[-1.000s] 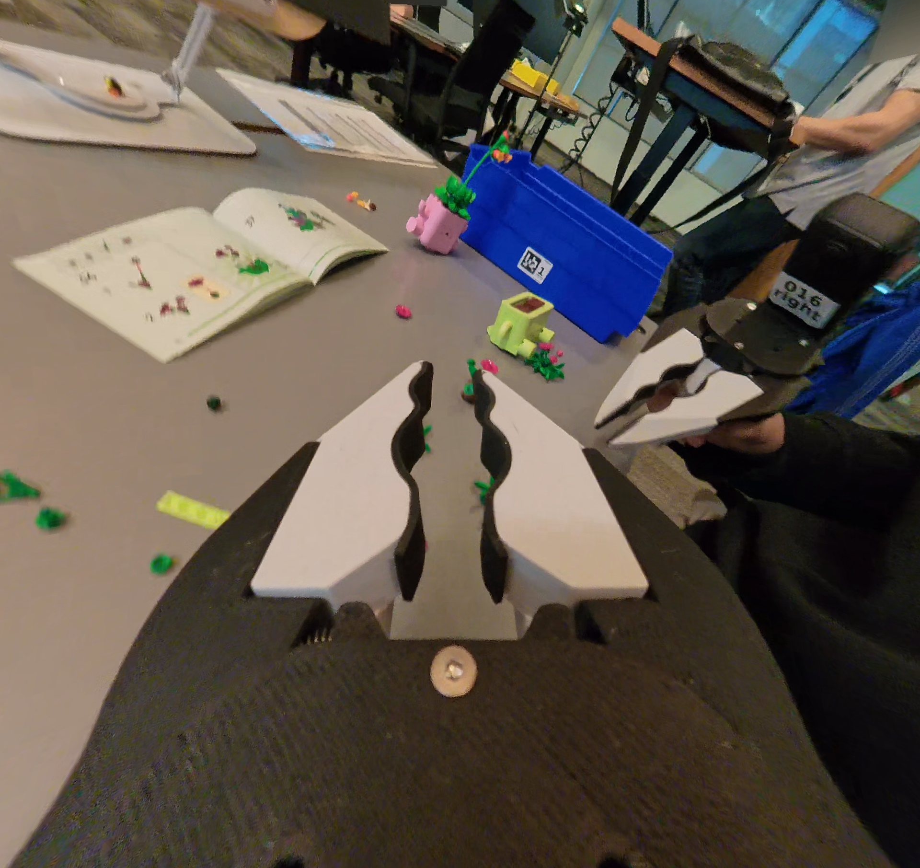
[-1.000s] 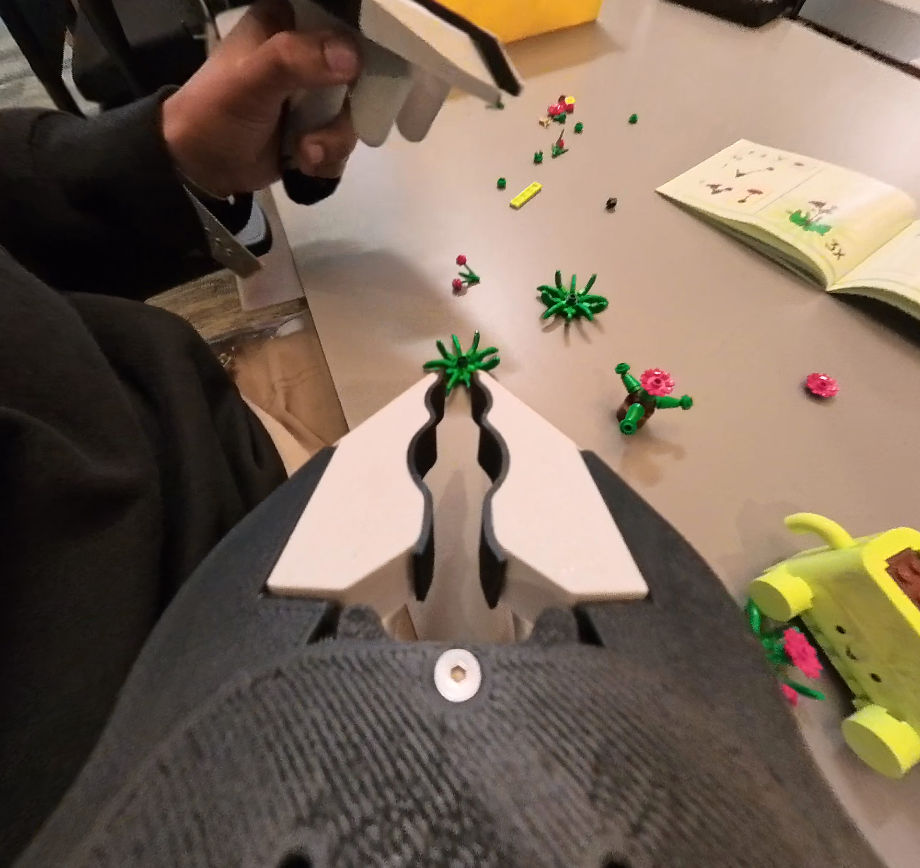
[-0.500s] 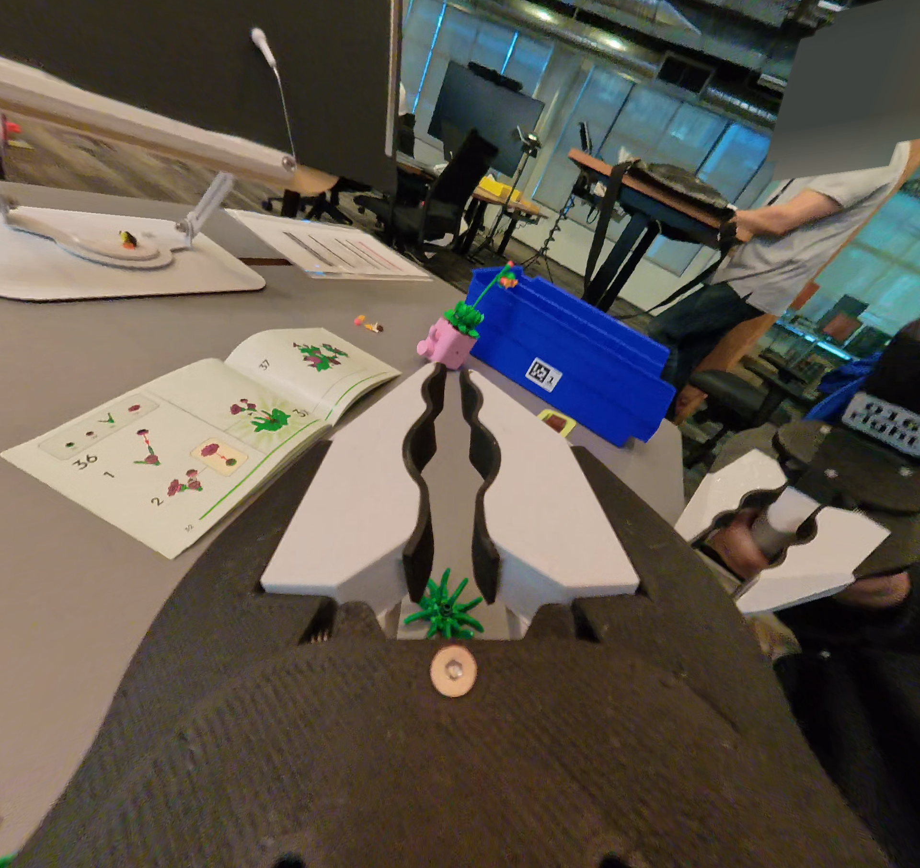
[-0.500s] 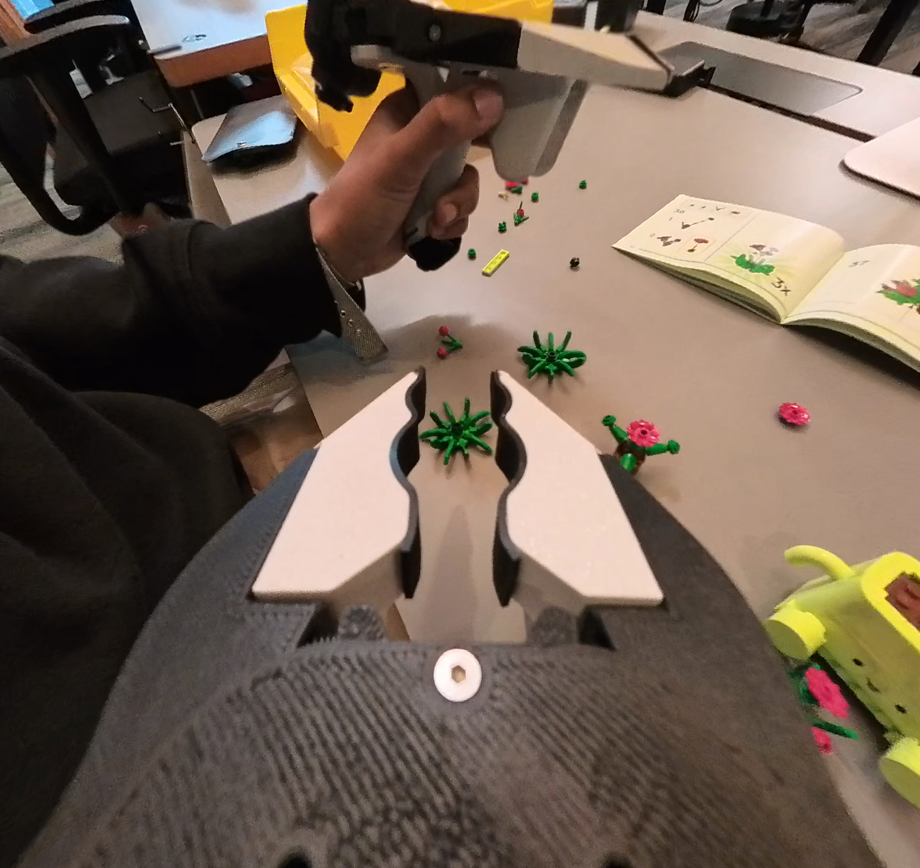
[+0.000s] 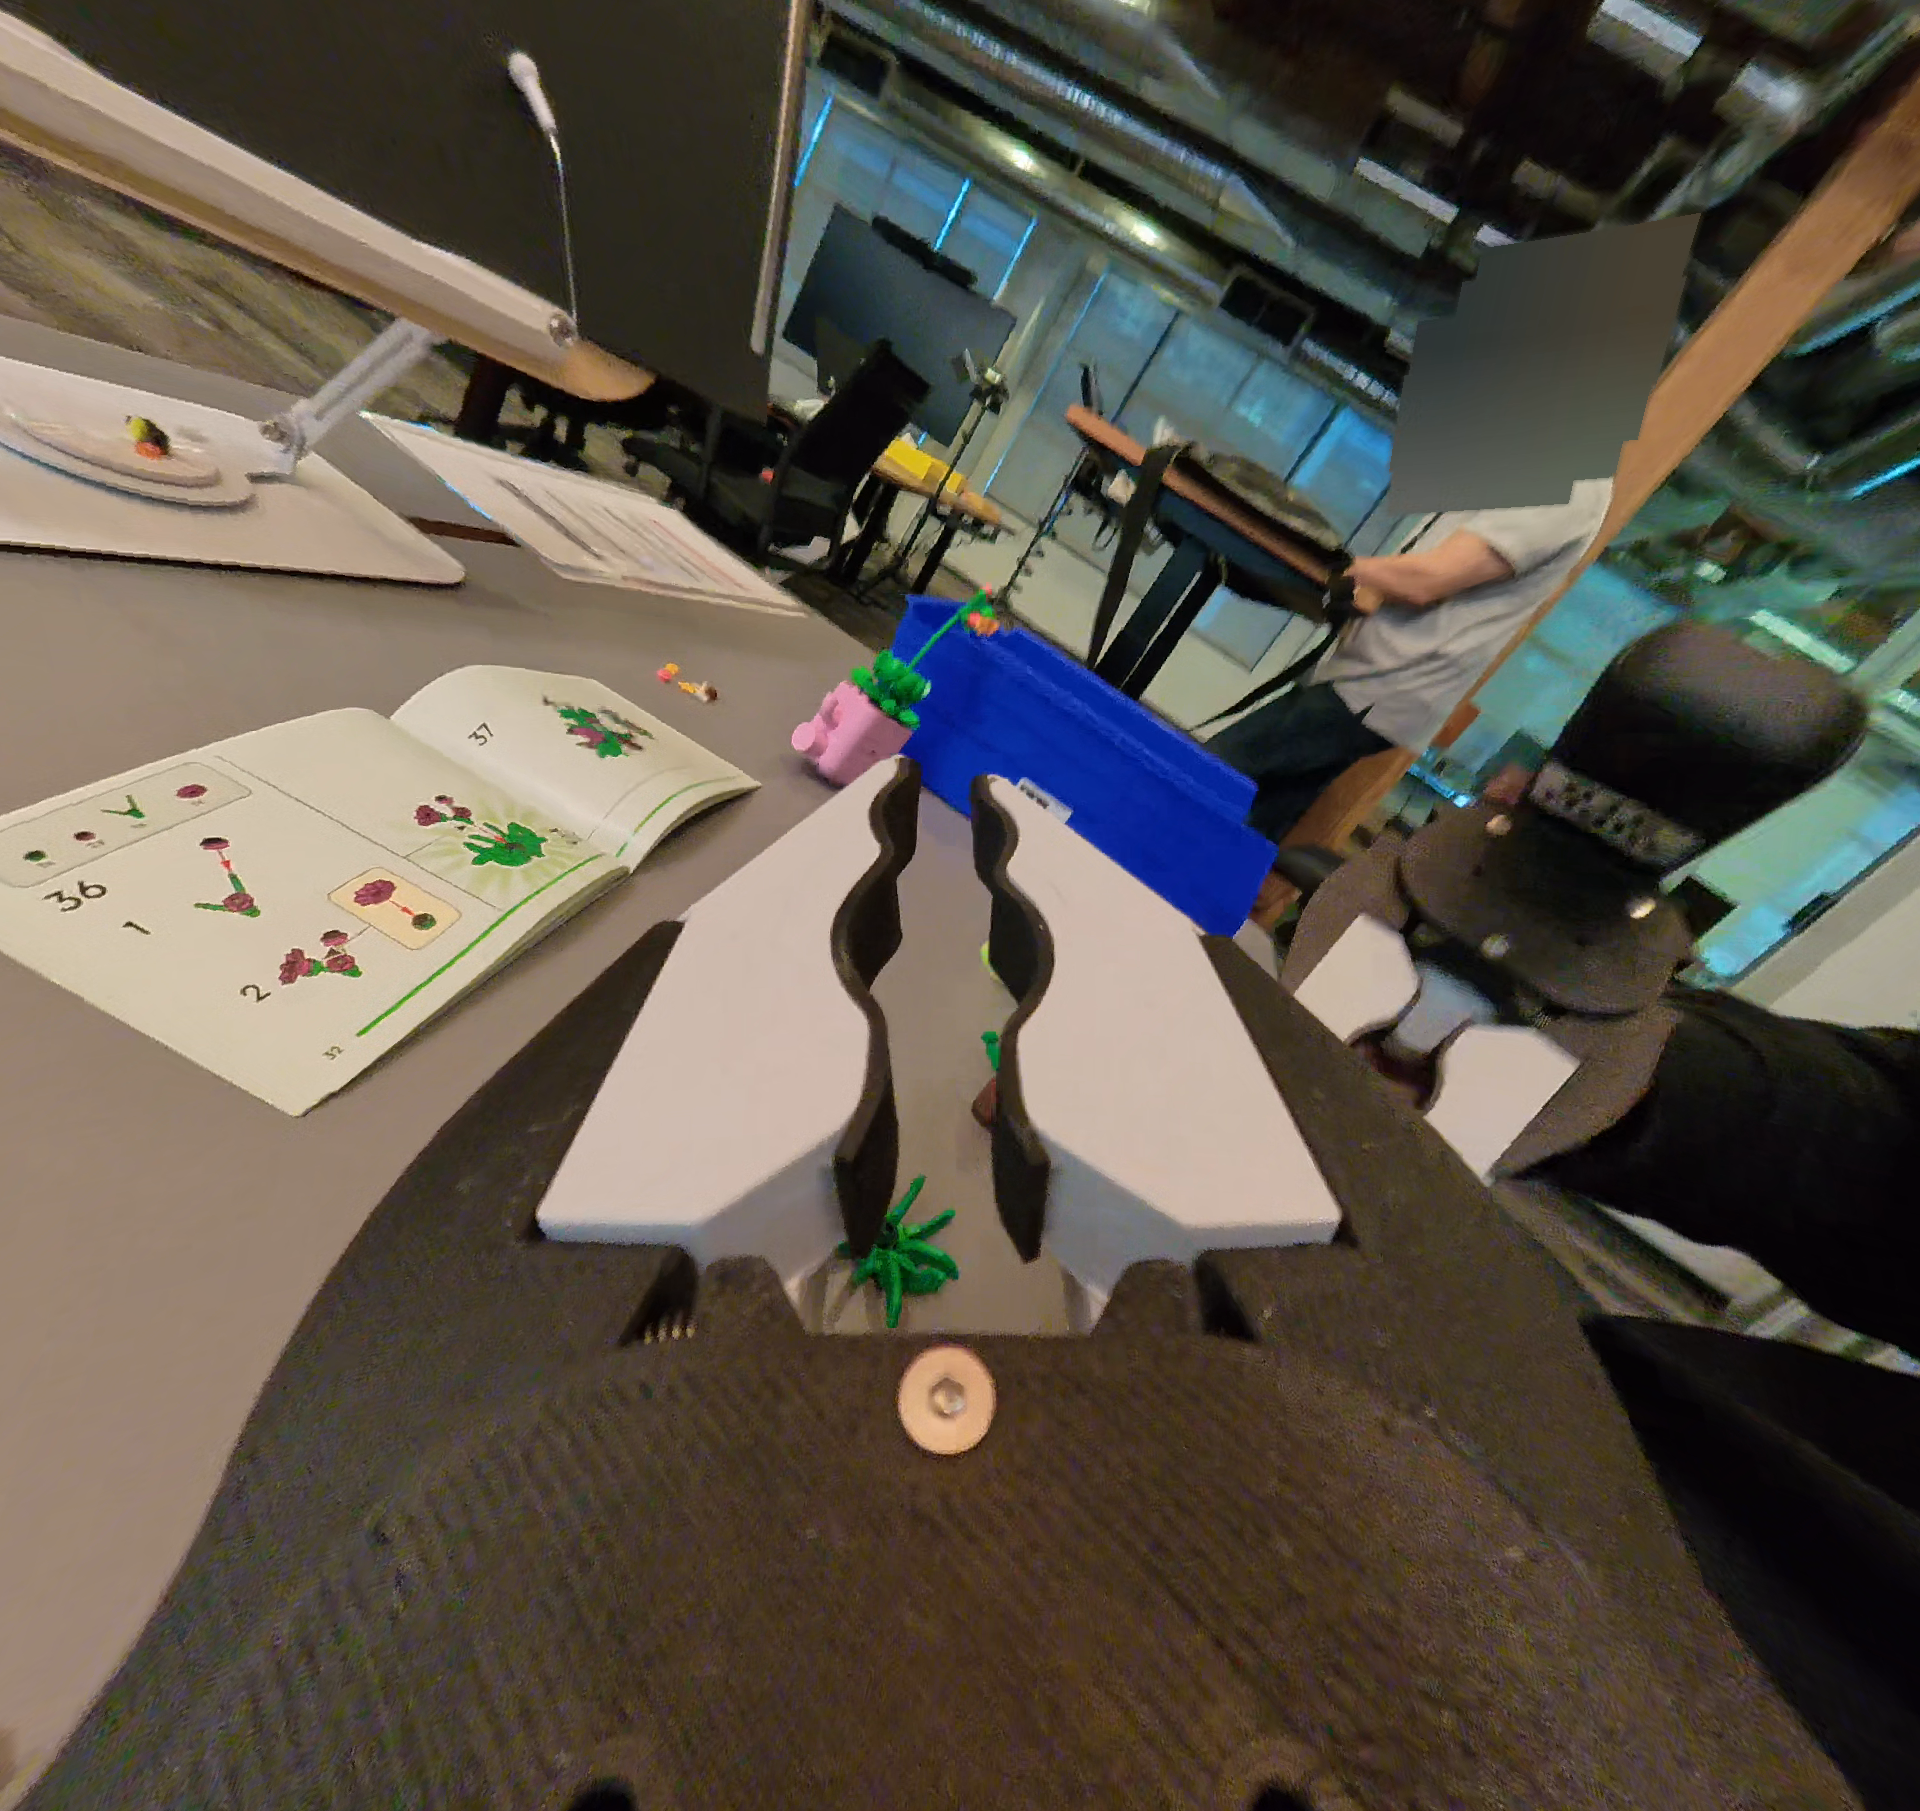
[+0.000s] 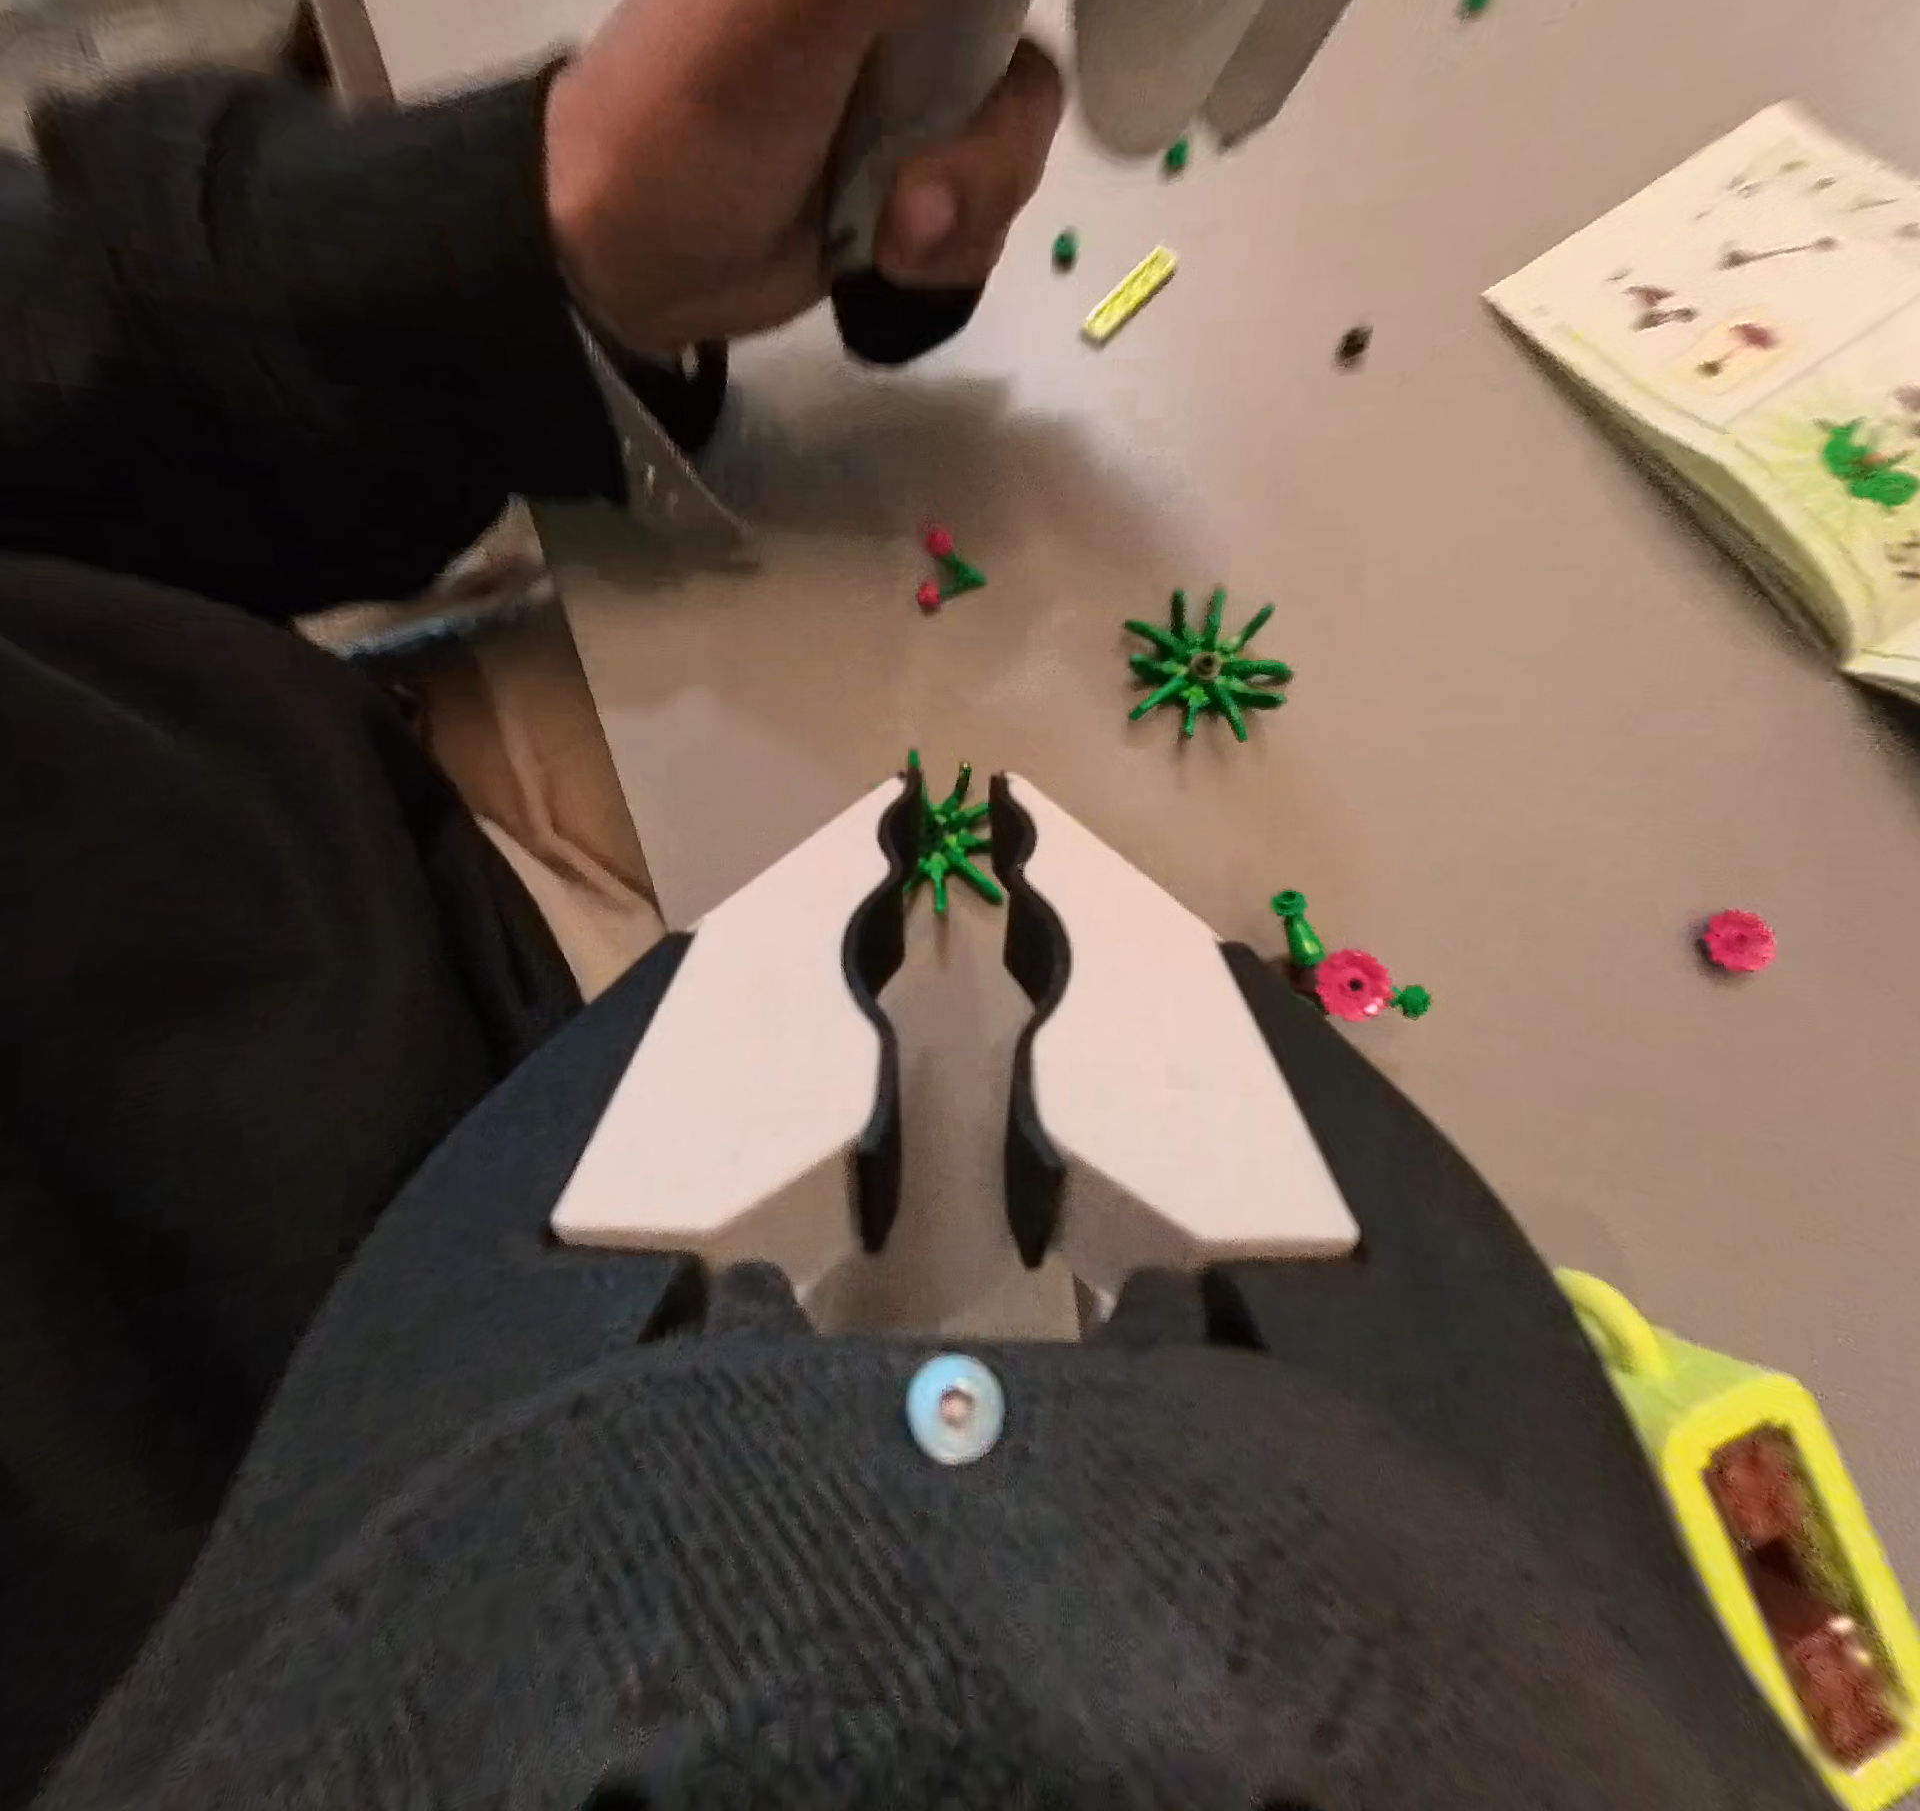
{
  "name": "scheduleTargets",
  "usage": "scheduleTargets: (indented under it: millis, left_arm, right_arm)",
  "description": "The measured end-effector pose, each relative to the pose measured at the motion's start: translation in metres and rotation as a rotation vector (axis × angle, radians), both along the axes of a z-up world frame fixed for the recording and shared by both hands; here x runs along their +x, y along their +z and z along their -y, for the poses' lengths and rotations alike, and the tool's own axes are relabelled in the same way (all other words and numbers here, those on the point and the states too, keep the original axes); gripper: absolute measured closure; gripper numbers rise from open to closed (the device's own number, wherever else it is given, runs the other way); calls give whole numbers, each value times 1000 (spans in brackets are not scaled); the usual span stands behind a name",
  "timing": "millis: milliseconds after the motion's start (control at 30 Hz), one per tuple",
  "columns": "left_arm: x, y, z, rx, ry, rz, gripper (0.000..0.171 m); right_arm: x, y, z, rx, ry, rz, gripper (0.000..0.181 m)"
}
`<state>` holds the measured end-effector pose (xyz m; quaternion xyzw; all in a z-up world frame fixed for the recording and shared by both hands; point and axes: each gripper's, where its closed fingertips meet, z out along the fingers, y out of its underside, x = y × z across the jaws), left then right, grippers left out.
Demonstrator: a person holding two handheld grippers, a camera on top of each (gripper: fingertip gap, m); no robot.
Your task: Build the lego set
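- Right gripper (image 6: 948,782): jaws nearly closed around a green spiky leaf piece (image 6: 948,842) at the tips; contact unclear.
- Left gripper (image 5: 943,787): jaws parted, holding nothing, raised above the table (image 5: 187,1242).
- Second leaf piece (image 6: 1205,665) lies nearby.

The right gripper (image 6: 945,790) has narrowed its jaws around the green leaf piece (image 6: 948,842).

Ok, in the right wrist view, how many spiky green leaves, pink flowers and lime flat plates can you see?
Spiky green leaves: 2
Pink flowers: 2
Lime flat plates: 1
Total: 5
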<state>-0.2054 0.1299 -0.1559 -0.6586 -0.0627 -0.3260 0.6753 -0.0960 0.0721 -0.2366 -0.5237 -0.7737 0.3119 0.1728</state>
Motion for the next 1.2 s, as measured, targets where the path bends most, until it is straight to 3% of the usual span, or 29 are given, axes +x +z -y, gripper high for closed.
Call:
scheduleTargets:
  millis: [167, 367, 1200]
  left_arm:
    - [-7, 7, 6, 44, -10, 60, 162]
    - [-9, 3, 4, 30, -5, 58, 161]
    - [-9, -2, 2, 11, -6, 71, 162]
  right_arm:
    - [2, -35, 12, 145, 155, 165, 181]
    - [2, -42, 11, 180, 217, 234, 180]
    - [5, -50, 9, 99, 197, 274, 181]
